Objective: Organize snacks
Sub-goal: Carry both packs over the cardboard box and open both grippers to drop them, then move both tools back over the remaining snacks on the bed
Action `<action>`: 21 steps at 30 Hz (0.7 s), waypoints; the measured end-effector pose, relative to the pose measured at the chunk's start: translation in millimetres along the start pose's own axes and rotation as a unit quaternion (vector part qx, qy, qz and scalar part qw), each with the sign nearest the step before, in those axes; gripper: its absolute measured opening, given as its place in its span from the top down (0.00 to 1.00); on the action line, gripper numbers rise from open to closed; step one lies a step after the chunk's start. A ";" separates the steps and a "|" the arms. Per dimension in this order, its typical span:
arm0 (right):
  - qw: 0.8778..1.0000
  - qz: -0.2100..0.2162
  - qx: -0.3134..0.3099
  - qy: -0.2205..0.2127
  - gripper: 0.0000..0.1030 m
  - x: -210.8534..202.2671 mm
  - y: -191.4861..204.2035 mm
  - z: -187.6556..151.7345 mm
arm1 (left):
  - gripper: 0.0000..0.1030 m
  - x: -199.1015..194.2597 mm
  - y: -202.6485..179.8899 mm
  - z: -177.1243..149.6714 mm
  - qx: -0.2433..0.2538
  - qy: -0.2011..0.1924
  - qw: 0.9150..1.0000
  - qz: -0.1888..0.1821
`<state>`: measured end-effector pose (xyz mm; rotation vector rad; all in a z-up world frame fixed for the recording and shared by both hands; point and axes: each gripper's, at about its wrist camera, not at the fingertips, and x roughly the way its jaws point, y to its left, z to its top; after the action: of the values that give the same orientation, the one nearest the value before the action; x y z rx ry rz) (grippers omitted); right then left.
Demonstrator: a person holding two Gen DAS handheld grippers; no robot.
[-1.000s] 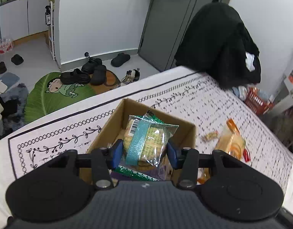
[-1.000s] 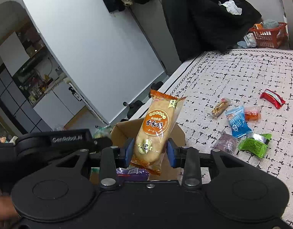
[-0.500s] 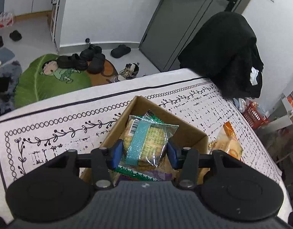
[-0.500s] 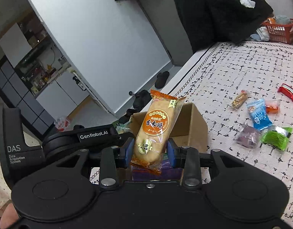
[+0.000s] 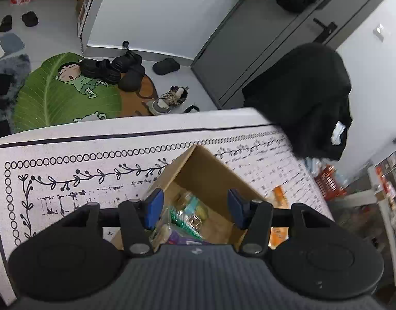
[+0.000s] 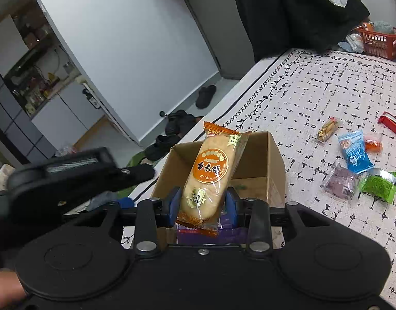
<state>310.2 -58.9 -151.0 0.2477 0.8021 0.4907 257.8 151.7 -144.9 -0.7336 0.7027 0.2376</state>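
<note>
Right wrist view shows a big table (image 6: 327,90) with a white cloth full of black marks. A brown cardboard box (image 6: 272,160) sits near the table's left edge, close to the corner with the leafy border. Some snacks already lie inside it, and one is a purple pack (image 6: 198,235).

It looks like the step now is putting snacks into the box, one from each side. The left hand-held gripper (image 5: 195,208) hangs over the box with its blue pads wide apart and nothing between them. A clear pack with a teal stripe (image 5: 191,206) lies in the box just below it.

The right hand-held gripper (image 6: 203,205) is squeezed tight on an orange rice cracker pack (image 6: 211,173), which stands up tall between the pads, right over the box. Next, I think this gripper needs to dip a bit lower and let go so the pack falls in.

More snacks wait in the middle of the table: a blue pack (image 6: 355,153), a green pack (image 6: 378,184), a red pack (image 6: 393,126) and a few small ones.
</note>
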 end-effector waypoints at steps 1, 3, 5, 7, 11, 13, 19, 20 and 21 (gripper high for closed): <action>1.000 -0.003 0.001 0.001 0.64 2.2 1.2 0.8 | 0.43 -2.3 0.9 1.5 -0.002 -0.001 1.000 -0.002; 1.000 -0.009 0.004 0.011 0.63 7.3 1.7 0.8 | 0.39 -5.6 3.4 4.0 -0.001 -0.003 1.000 0.003; 1.000 -0.018 0.014 0.016 0.60 10.5 -1.2 0.0 | 0.35 -7.7 5.7 4.5 0.000 -0.004 1.000 0.007; 0.999 -0.029 0.018 0.012 0.57 8.1 -3.4 0.5 | 0.30 -8.3 12.1 4.3 -0.008 0.003 1.000 -0.004; 0.998 -0.057 0.019 -0.007 0.46 -8.8 -4.6 3.9 | 0.22 -9.6 23.3 5.1 -0.014 0.014 1.000 -0.014; 0.997 -0.072 0.013 -0.013 0.44 -19.2 -4.9 5.0 | 0.18 -9.9 26.6 5.2 -0.015 0.019 1.000 -0.016; 0.992 -0.122 0.003 -0.035 0.20 -51.6 -15.2 8.0 | 0.11 -12.3 19.3 -0.6 0.003 0.040 0.999 -0.031; 0.991 -0.129 0.000 -0.038 0.18 -56.2 -17.0 9.1 | 0.08 -14.8 15.6 -1.4 0.011 0.037 0.999 -0.030; 0.990 -0.135 -0.002 -0.041 0.17 -59.8 -19.8 10.4 | 0.07 -16.5 12.8 -1.8 0.018 0.034 0.999 -0.034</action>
<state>289.0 -106.6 -114.3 0.1511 0.7412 0.2261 239.0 160.4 -141.8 -0.7315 0.7445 0.1381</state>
